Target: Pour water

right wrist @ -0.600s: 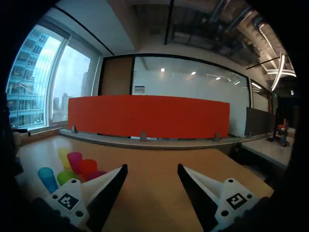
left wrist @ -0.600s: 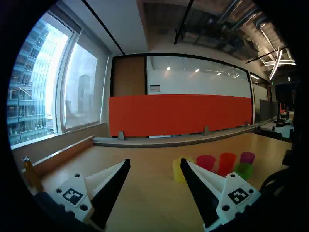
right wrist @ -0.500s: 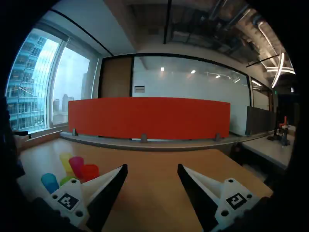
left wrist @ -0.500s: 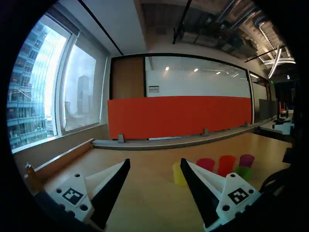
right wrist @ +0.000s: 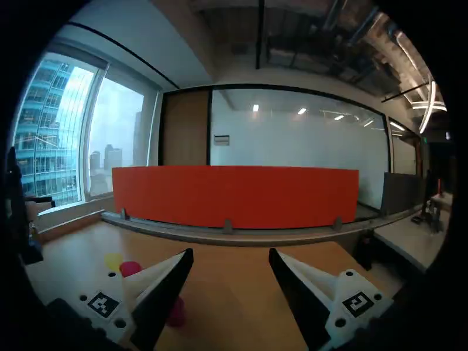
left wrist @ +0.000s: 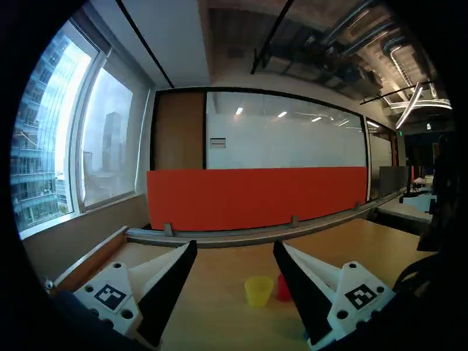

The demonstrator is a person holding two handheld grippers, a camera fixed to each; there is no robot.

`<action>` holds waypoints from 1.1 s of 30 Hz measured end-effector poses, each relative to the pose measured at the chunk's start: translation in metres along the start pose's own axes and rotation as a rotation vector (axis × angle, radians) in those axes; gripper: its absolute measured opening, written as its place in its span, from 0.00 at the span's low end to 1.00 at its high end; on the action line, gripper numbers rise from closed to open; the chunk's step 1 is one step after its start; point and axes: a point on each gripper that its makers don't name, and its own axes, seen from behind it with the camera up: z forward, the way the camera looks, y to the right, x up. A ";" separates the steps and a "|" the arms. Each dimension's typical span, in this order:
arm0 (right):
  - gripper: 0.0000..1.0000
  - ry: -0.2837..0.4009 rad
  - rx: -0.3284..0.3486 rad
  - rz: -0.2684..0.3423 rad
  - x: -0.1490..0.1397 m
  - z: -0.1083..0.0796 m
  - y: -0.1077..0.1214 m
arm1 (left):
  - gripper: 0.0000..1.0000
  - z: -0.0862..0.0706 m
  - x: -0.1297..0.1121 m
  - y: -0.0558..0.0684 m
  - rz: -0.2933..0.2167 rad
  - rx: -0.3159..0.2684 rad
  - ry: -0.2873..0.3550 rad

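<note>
Fingers of the left gripper (left wrist: 234, 275) stand wide apart in the left gripper view, with nothing between them but air and the wooden table (left wrist: 222, 310) below. A yellow cup (left wrist: 258, 291) stands upright on that table, seen in the gap between the fingers and nearer the right-hand one. Just beside it a red cup (left wrist: 282, 288) is partly hidden behind that finger's inner edge; the two cups look to be touching or nearly so. Neither finger touches either cup.

In the right gripper view the right gripper (right wrist: 231, 275) is likewise spread open and holds nothing. Off to its left on the table, the yellow cup (right wrist: 113, 260) shows as a low rim, with a pink cup (right wrist: 130, 268) just beside it, both cut off by the white body of the left-hand finger. A magenta cup (right wrist: 175, 313) peeks out at that finger's inner edge, nearer the camera than the other two; whether it touches the finger cannot be told.

Along the far edge of the table runs an orange partition (right wrist: 234, 196), with a glass wall (right wrist: 292, 137) behind it and tall windows (left wrist: 58, 158) on the left. A dark shape stands at the left edge of the right gripper view, too cropped to identify
</note>
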 end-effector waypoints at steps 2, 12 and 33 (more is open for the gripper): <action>1.00 0.008 0.008 -0.001 0.014 -0.001 -0.001 | 0.97 0.002 0.013 0.001 0.002 -0.010 0.012; 1.00 0.033 0.047 -0.029 0.049 -0.004 -0.006 | 0.97 0.006 0.042 0.016 0.022 -0.101 0.008; 1.00 0.032 0.417 -0.039 0.058 -0.025 -0.075 | 0.97 -0.011 0.028 0.090 0.052 -0.427 -0.038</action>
